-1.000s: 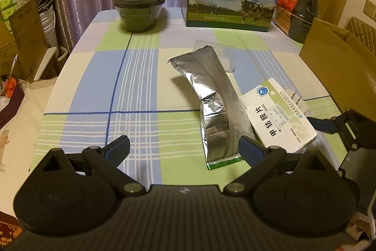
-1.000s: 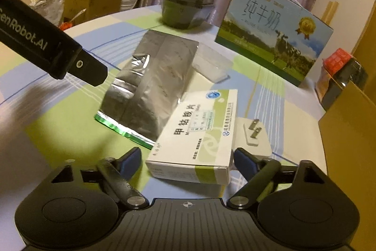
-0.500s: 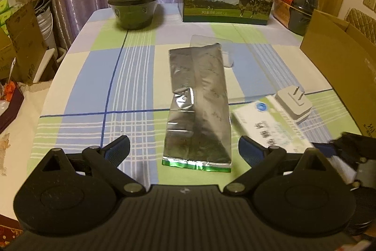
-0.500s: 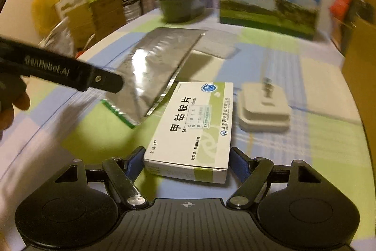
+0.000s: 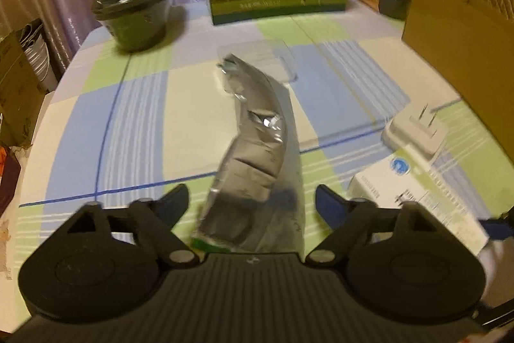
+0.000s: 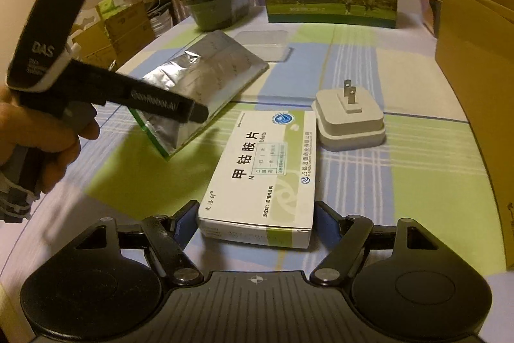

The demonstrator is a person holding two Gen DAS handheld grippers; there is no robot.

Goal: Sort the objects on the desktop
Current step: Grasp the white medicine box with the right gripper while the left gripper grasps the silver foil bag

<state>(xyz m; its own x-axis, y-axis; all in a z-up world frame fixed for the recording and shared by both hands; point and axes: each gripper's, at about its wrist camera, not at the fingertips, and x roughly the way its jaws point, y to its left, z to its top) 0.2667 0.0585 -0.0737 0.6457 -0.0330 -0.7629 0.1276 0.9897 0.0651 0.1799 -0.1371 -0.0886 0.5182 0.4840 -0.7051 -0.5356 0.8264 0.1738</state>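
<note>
My left gripper (image 5: 252, 201) has dropped onto the silver foil pouch (image 5: 257, 156); its jaws, wider a second ago, are closing with the pouch's near end between them, pads not yet pressing. The pouch now bows upward. Right of the pouch lies the white medicine box (image 6: 266, 172), which my right gripper (image 6: 255, 222) still straddles at moderate width; whether the pads touch it I cannot tell. Beyond the box sits the white plug adapter (image 6: 350, 121).

light: dim, warm yellow | left view: motion-blurred | right view: sharper | edges: fisheye-bent, dark corners
</note>
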